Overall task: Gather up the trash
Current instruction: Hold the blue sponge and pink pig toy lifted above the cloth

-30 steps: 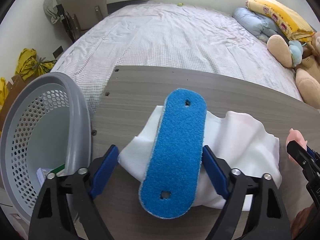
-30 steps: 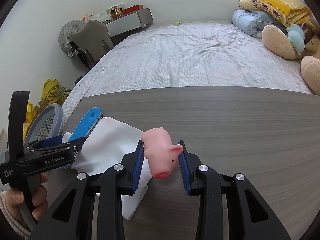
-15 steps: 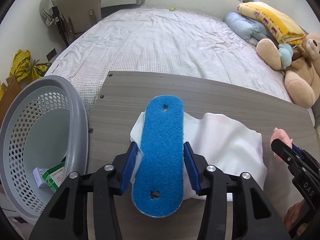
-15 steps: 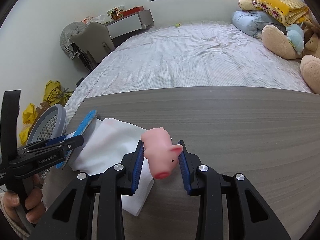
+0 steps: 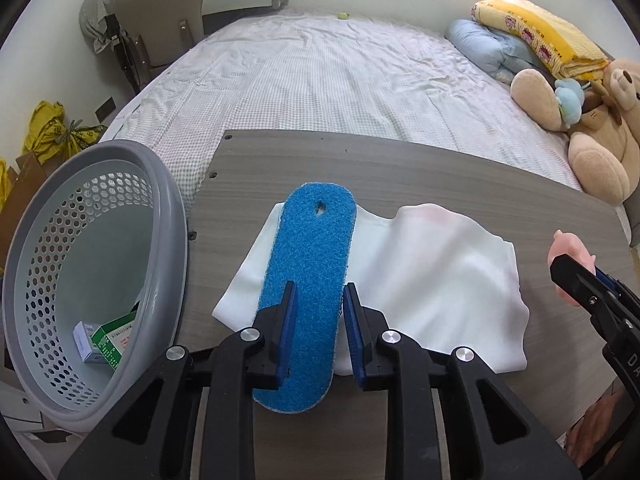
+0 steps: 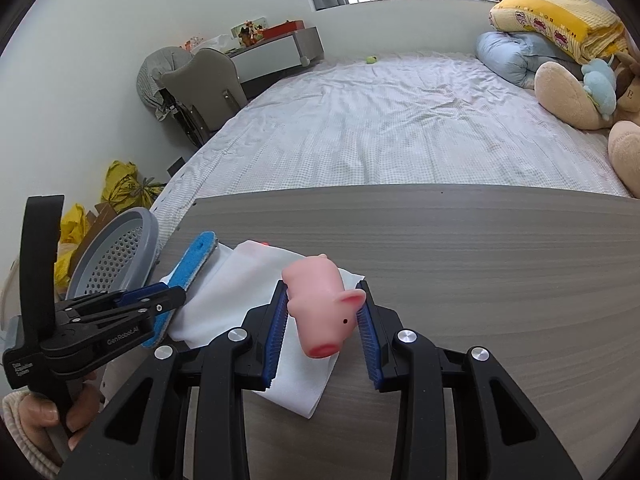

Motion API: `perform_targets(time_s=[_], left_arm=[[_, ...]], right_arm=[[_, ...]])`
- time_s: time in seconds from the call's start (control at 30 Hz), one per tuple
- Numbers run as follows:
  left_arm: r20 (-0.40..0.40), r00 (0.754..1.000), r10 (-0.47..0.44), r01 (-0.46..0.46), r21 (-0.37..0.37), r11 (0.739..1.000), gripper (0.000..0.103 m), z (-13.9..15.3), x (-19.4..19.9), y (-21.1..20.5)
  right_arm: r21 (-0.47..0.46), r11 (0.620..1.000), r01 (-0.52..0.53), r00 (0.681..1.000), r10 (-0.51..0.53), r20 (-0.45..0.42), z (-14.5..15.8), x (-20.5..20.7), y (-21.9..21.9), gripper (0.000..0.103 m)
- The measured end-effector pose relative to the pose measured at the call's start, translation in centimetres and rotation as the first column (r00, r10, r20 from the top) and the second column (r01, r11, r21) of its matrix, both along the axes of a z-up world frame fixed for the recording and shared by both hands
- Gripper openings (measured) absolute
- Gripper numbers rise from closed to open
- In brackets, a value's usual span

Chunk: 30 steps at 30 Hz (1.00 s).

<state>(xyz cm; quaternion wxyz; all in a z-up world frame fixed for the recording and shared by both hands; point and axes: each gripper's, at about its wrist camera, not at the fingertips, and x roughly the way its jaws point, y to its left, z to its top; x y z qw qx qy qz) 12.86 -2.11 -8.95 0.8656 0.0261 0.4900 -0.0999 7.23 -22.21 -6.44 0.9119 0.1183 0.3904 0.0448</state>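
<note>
Under pad (image 5: 308, 280) — cloth (image 5: 448, 280) (partly hidden).

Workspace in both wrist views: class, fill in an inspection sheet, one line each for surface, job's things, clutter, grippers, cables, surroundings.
Surface: grey wood-grain table, at the foot of a bed.
Job's things: blue scrub pad lying on a white cloth; pink toy pig; grey perforated basket at the table's left edge, small boxes inside.
Clutter: nothing seen.
Grippers: left hand-held gripper shut on the pad; right hand-held gripper shut on the pig.
Cables: nothing seen.
Surroundings: teddy bear, folded bedding, chair, yellow bags.
</note>
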Motion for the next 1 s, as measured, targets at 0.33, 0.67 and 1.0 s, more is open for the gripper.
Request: perform_targets(time_s=[0.33, 0.67, 1.0], left_arm=[[0.008, 1.000, 0.013, -0.013, -0.003, 1.000, 0.025, -0.1, -0.6, 0.5], [0.042, 0.999, 0.026, -0.026, 0.011, 1.000, 0.057, 0.0, -0.5, 0.8], [0.029, 0.999, 0.034, -0.034, -0.010, 0.999, 0.057, -0.3, 0.3, 1.7]], right_arm=[[-0.004, 1.000, -0.012, 1.000, 0.012, -0.003, 0.5, -0.3, 0.4, 0.033], [-0.012, 1.000, -0.023, 1.000, 0.023, -0.003, 0.5, -0.4, 0.8, 0.033], [-0.008, 1.000, -0.017, 1.000, 0.017, -0.021, 0.0, -0.2, 0.9, 0.033]])
